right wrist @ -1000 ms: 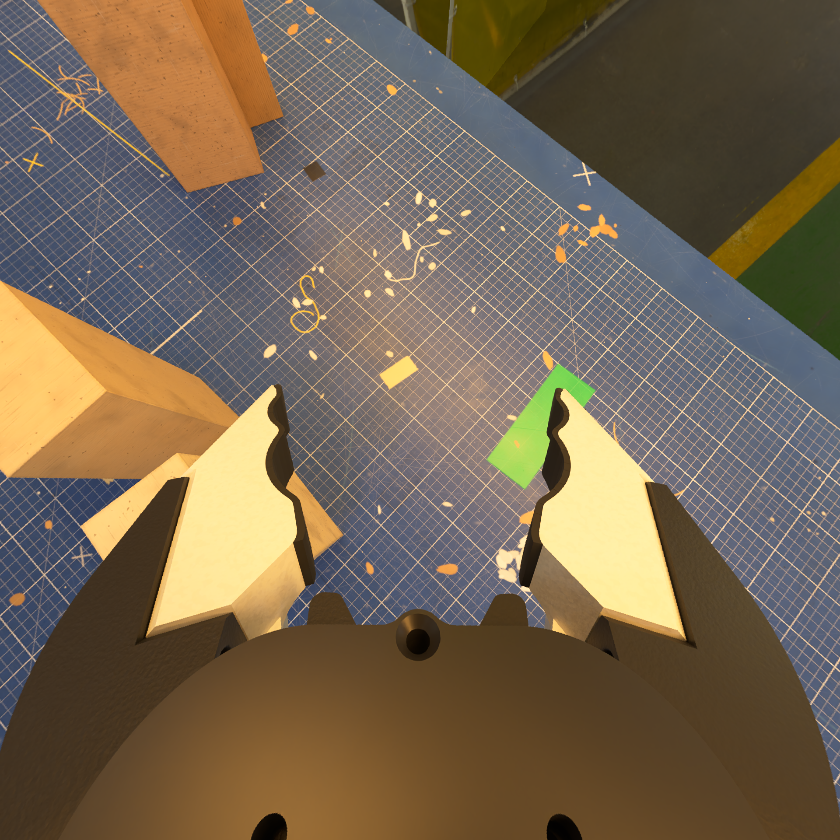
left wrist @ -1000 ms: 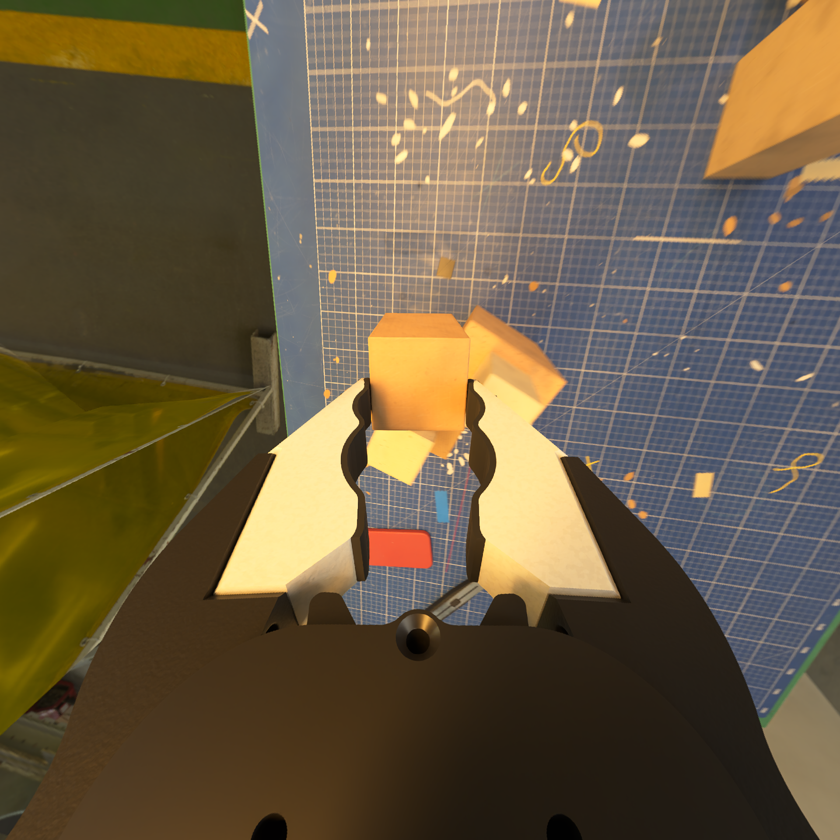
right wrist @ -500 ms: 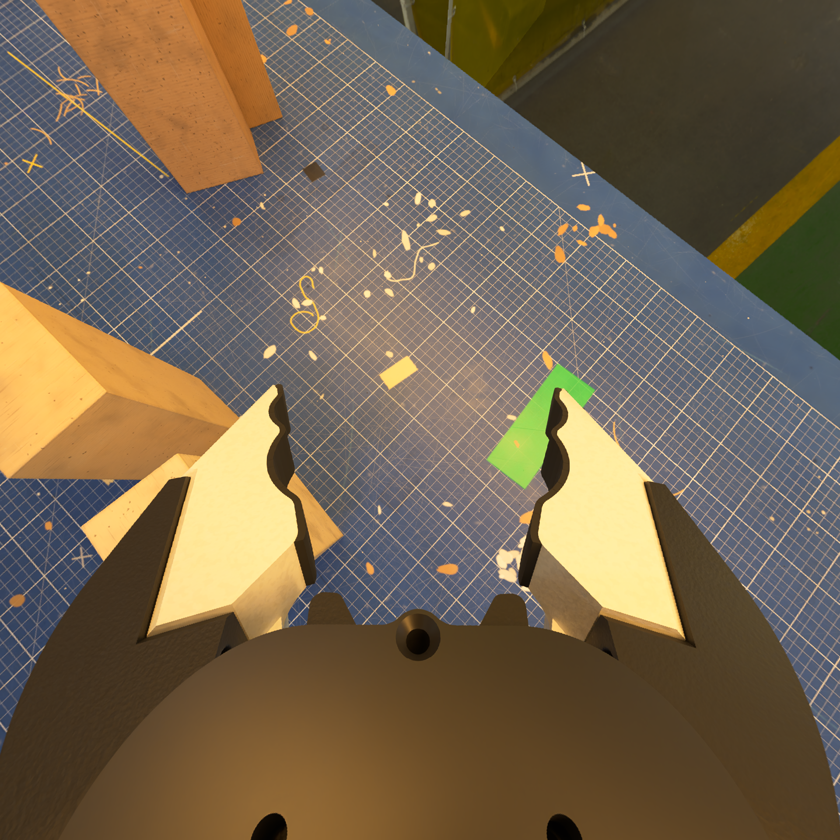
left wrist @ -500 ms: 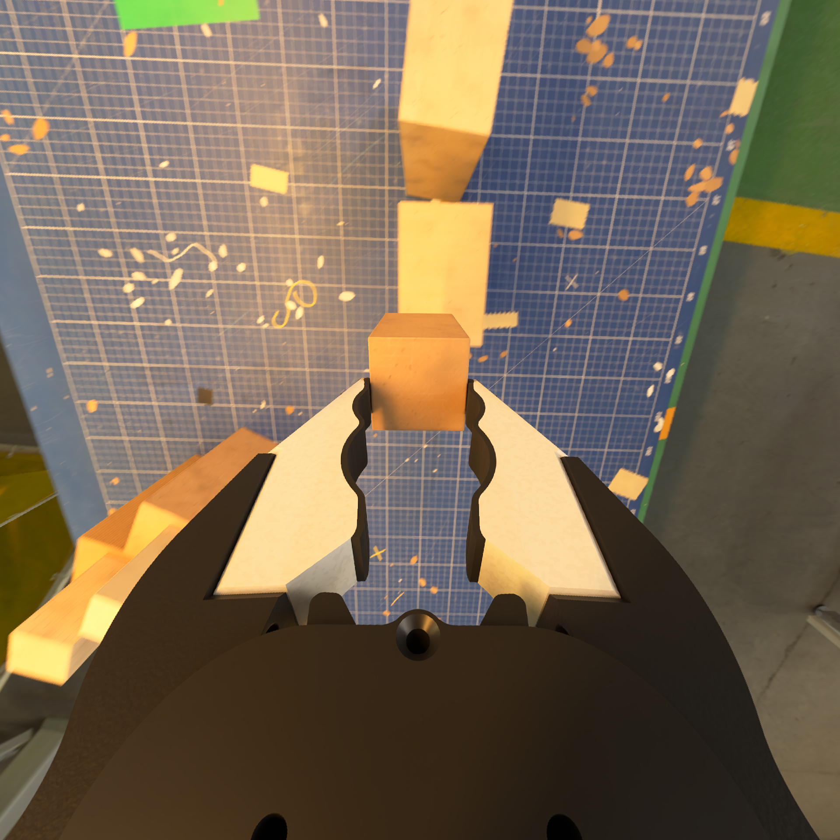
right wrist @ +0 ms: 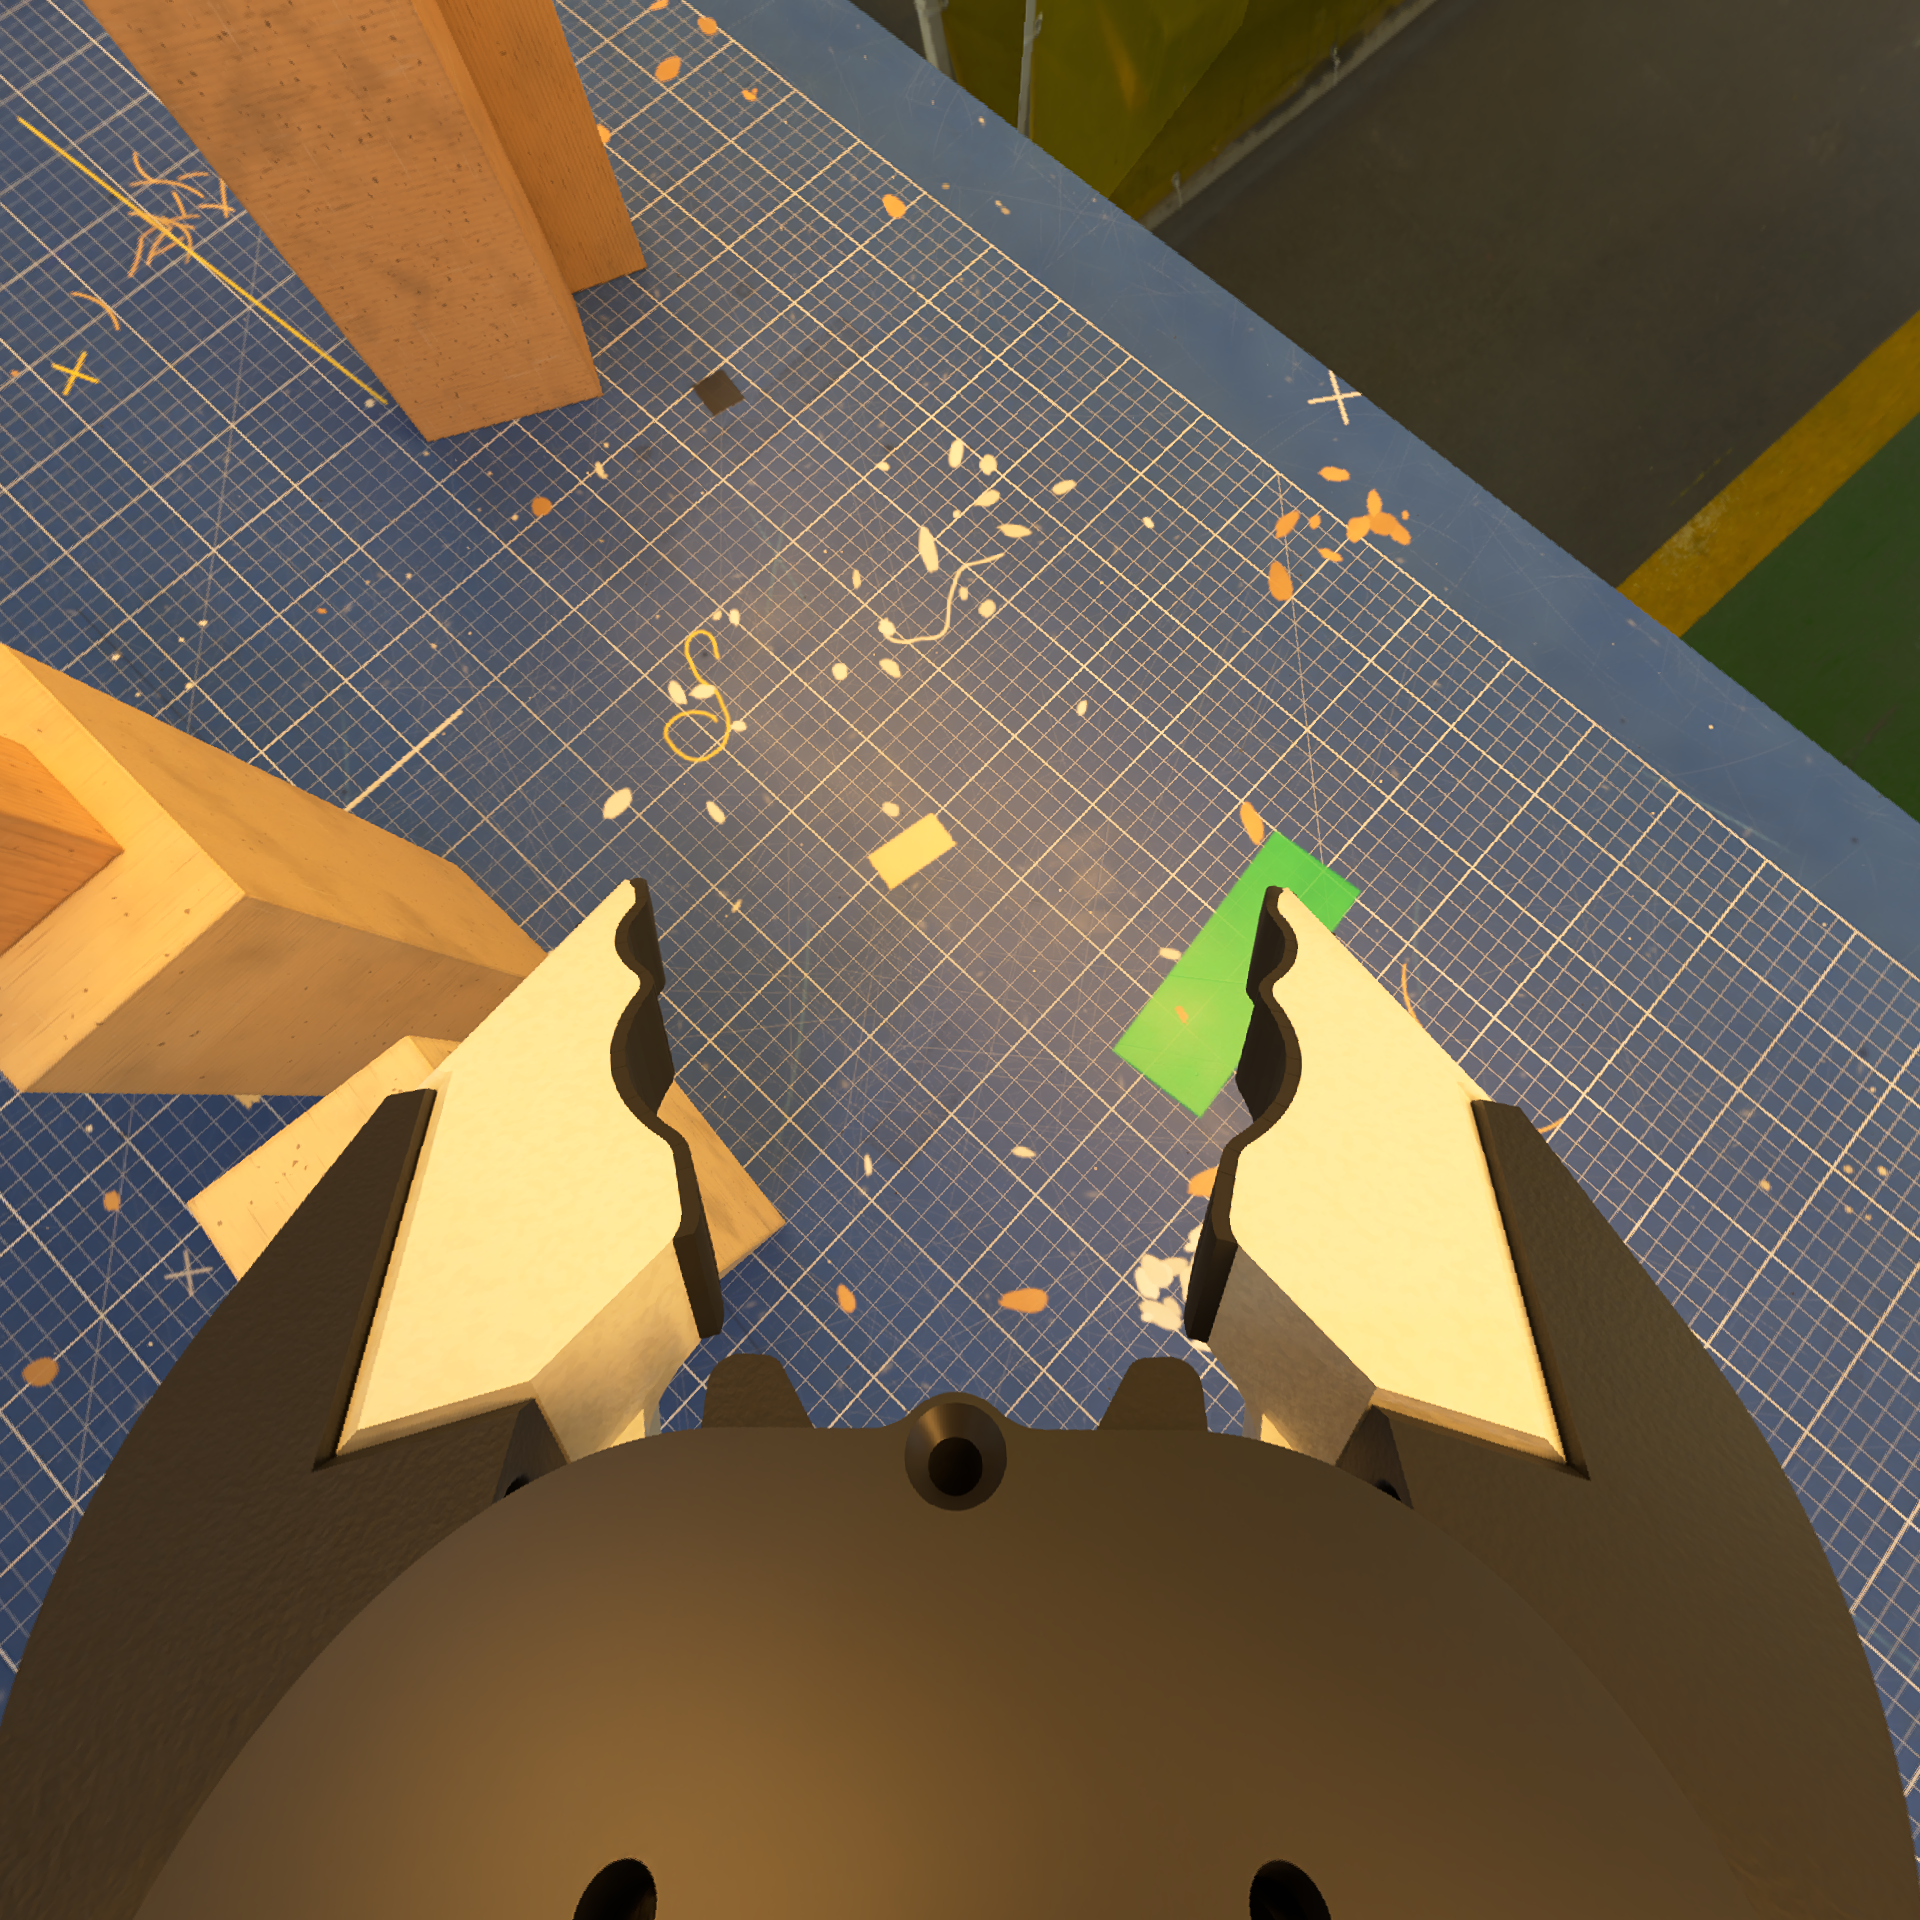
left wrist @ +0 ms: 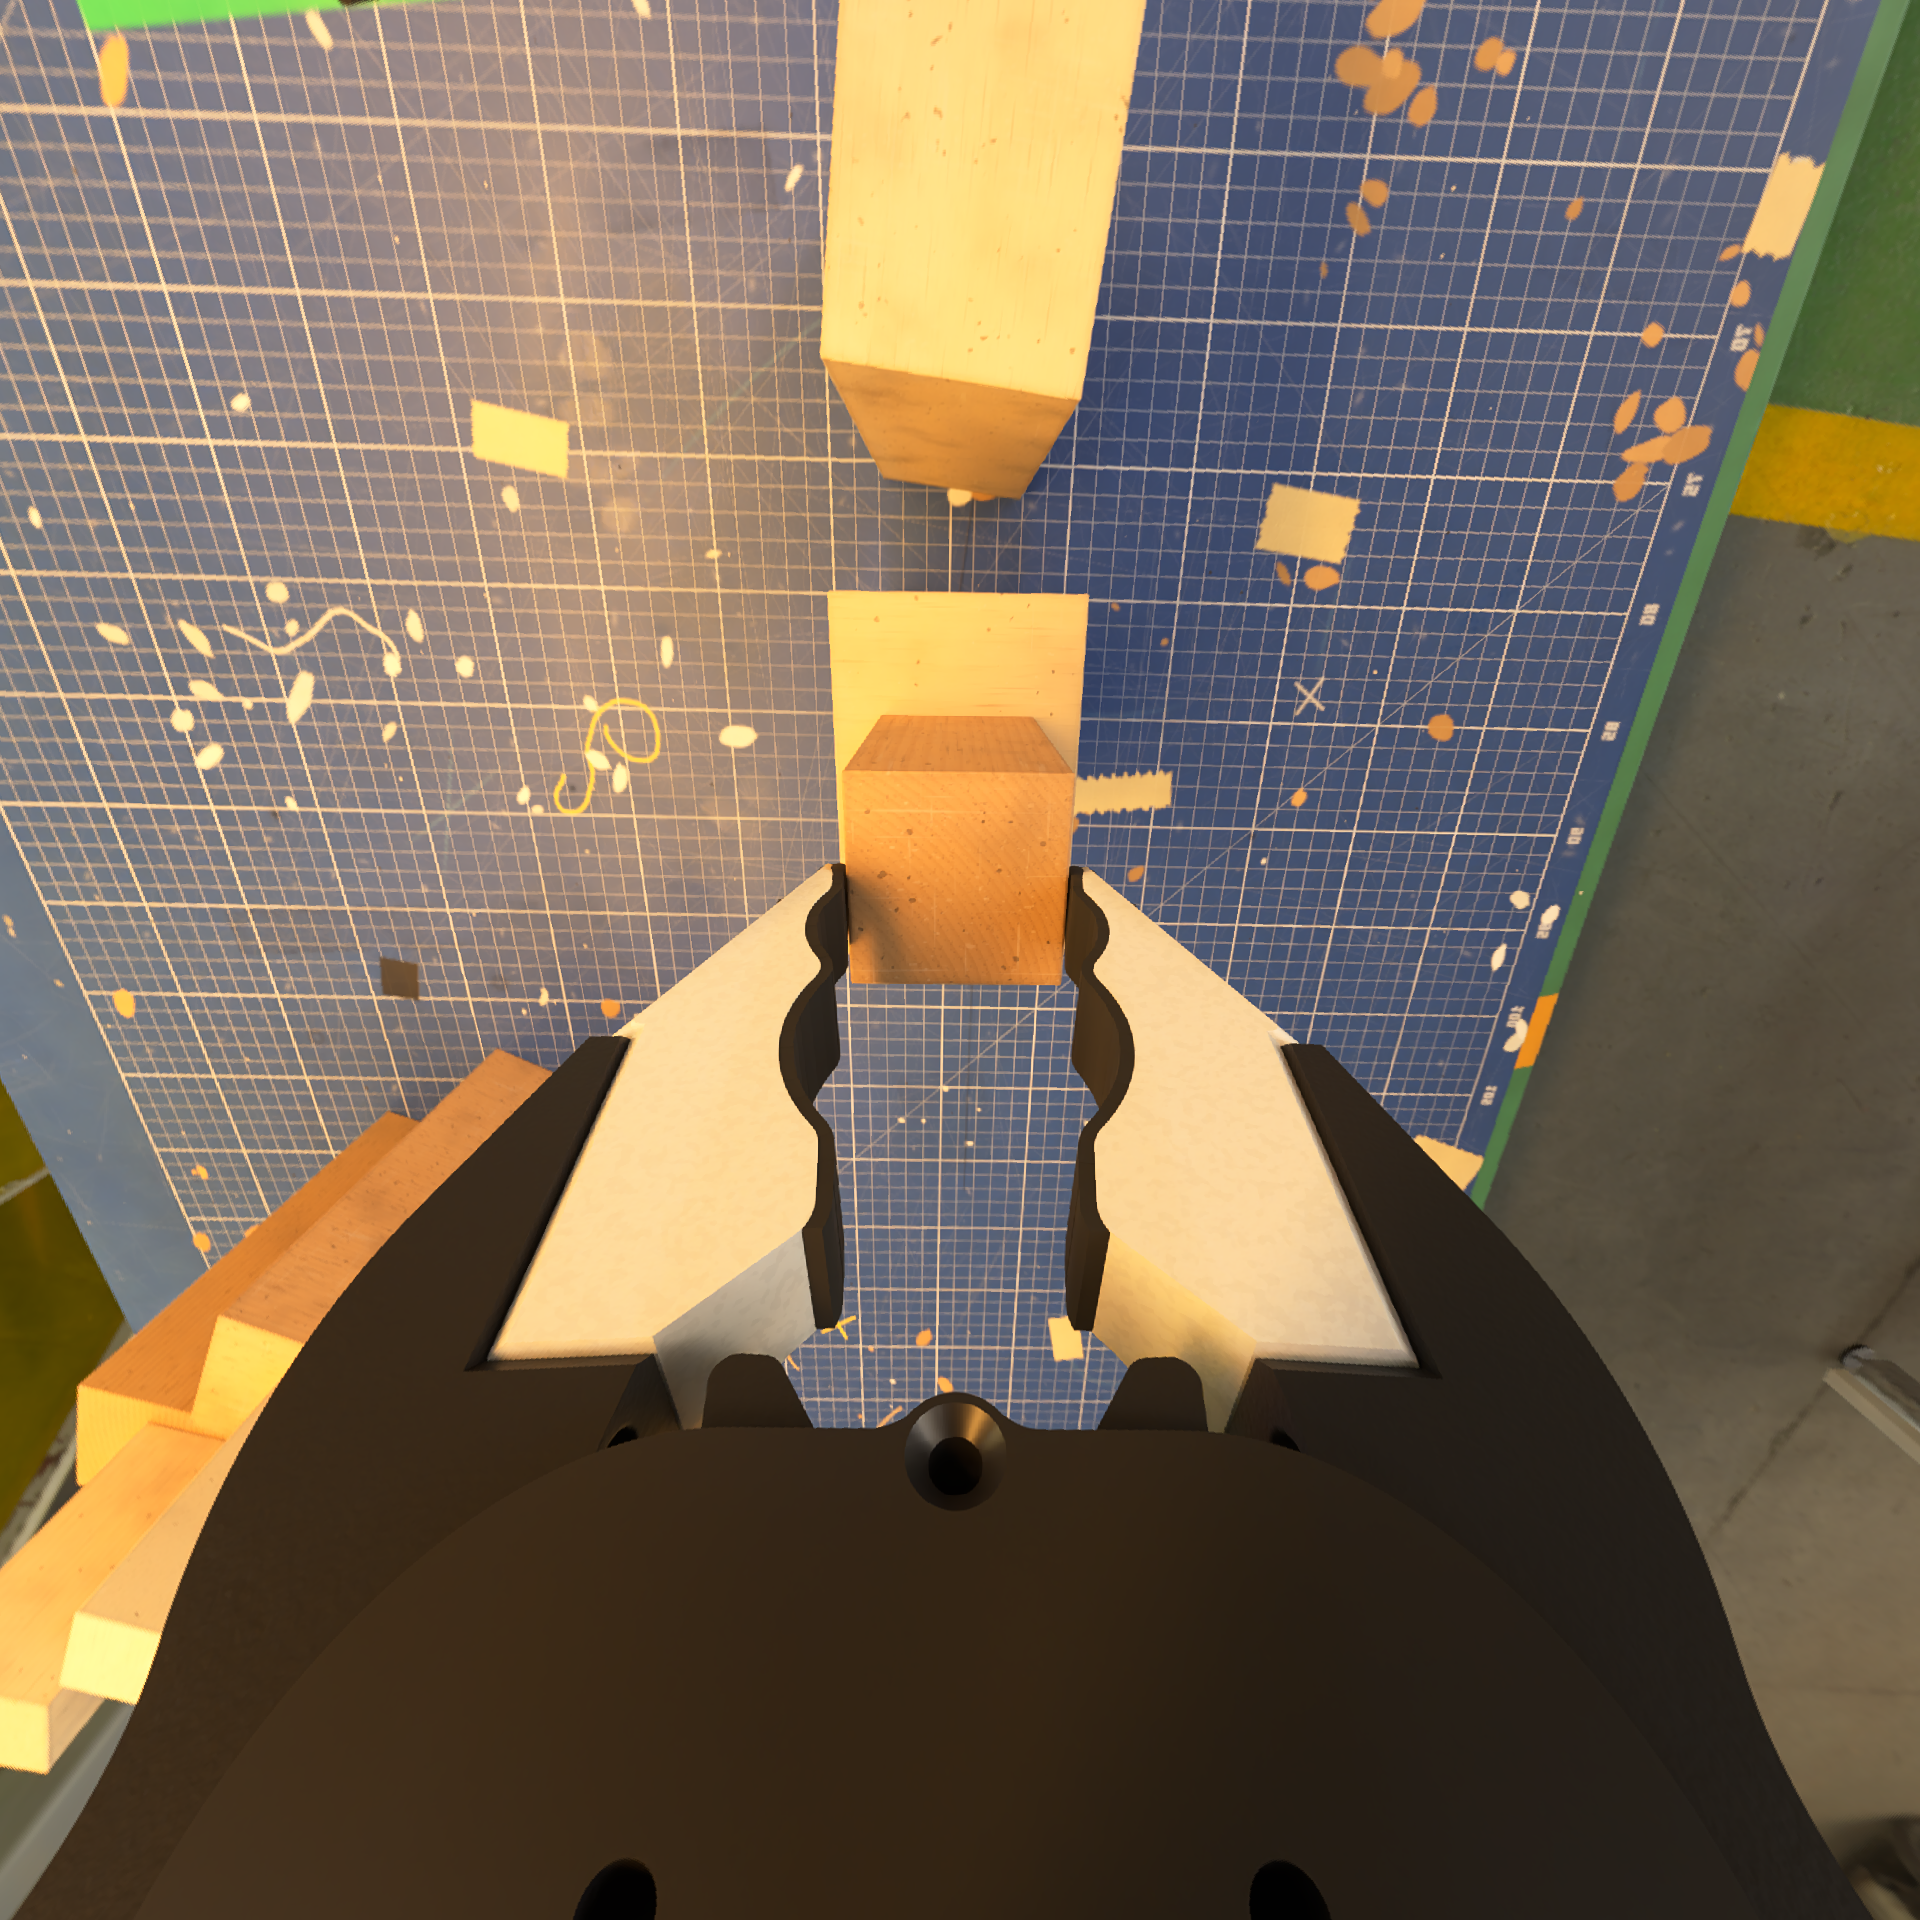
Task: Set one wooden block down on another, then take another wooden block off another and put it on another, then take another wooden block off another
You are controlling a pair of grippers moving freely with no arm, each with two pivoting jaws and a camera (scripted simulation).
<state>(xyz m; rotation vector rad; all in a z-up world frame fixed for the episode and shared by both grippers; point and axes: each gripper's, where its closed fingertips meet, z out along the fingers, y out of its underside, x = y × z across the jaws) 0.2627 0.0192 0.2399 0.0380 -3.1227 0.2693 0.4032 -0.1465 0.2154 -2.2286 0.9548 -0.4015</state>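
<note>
My left gripper [left wrist: 956, 885] is shut on an orange-brown wooden cube [left wrist: 956, 821] and holds it above the blue cutting mat [left wrist: 416, 883]. Just beyond the cube lies a low pale wooden block [left wrist: 956, 649], and farther on a tall pale block [left wrist: 966, 208]. My right gripper [right wrist: 951, 904] is open and empty above the mat. In the right wrist view the tall pale block [right wrist: 239, 935] stands at the left, with an orange-brown cube corner [right wrist: 42, 831] showing at the frame's edge in front of it. The low pale block [right wrist: 301, 1174] lies partly hidden under my right gripper's left finger.
Long orange and pale wooden blocks [left wrist: 239, 1330] lie at the lower left in the left wrist view and stand at the top left in the right wrist view [right wrist: 364, 208]. A green patch [right wrist: 1205, 997] marks the mat. The mat's edge [left wrist: 1662, 779] and the floor are to the right.
My left gripper swung round with the cube and moved closer to the pale blocks. The cube's corner has come into the right wrist view at the left edge. My right gripper has not moved.
</note>
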